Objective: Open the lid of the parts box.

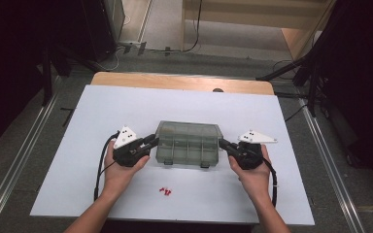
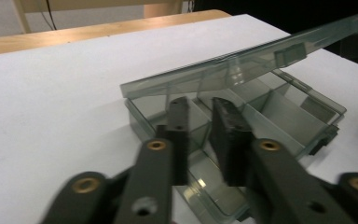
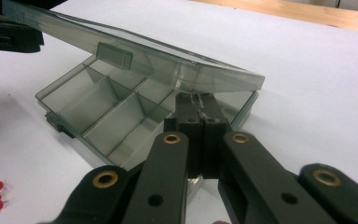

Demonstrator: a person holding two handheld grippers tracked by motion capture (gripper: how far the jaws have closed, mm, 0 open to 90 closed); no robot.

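my right gripper (image 3: 200,109) was clamped on the box (image 1: 188,141) wall. left gripper (image 2: 200,116) stood slightly parted, gripping nothing. i judged the lid (image 3: 135,51) needed lifting steadily, base pinned.

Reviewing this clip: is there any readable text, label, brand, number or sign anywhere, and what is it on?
None: no readable text in any view.
The clear compartment box and its raised lid carry no label.
The red pins and white table top are unmarked.
The dark dots on the left tool's grey plate are too small to tell.
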